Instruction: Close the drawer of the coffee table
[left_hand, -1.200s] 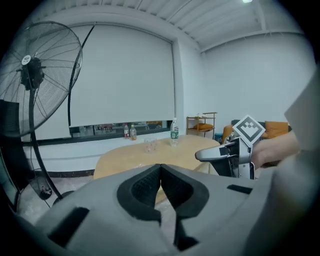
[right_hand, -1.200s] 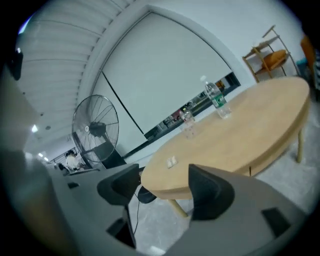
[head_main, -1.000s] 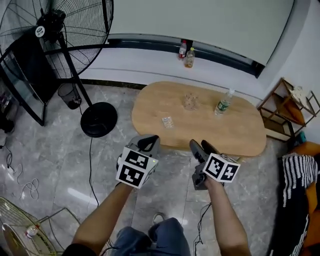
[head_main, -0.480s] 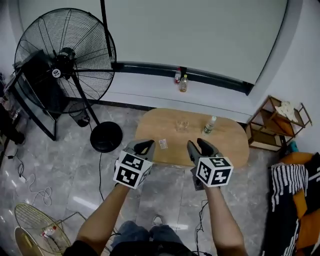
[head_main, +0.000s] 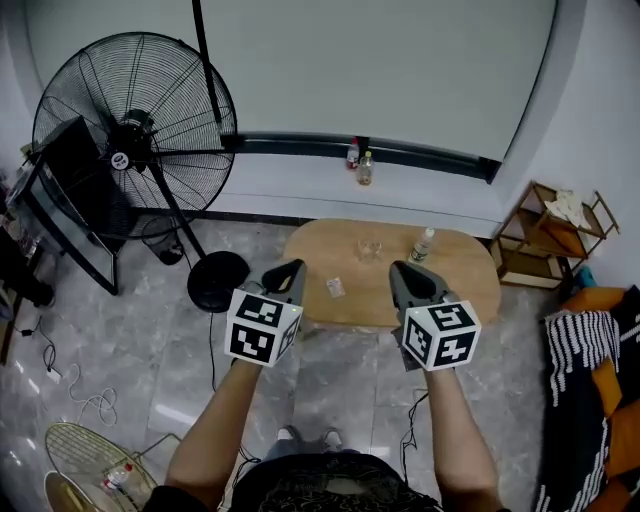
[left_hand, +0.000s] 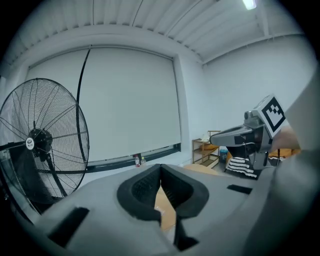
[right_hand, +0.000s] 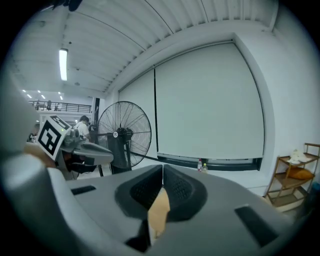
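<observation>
The oval wooden coffee table (head_main: 455, 285) stands on the grey floor ahead of me; no drawer shows from above. On its top are a glass (head_main: 369, 249), a clear bottle (head_main: 423, 244) and a small packet (head_main: 335, 287). My left gripper (head_main: 293, 268) and right gripper (head_main: 403, 270) are held side by side in the air over the table's near edge, touching nothing. Both are shut and empty. In the left gripper view the pads (left_hand: 150, 182) meet at the tip, with a strip of table (left_hand: 165, 210) behind them. In the right gripper view the right gripper (right_hand: 163, 166) is shut too.
A large black pedestal fan (head_main: 130, 130) with a round base (head_main: 218, 280) stands at the left. Two small bottles (head_main: 358, 160) sit on the wall ledge. A wooden shelf (head_main: 555, 240) and a striped cloth (head_main: 580, 360) are at the right, a wire fan guard (head_main: 90, 455) at the lower left.
Both grippers have come up and the table now looks smaller and farther below. The right gripper has rolled upright and its jaws have come together.
</observation>
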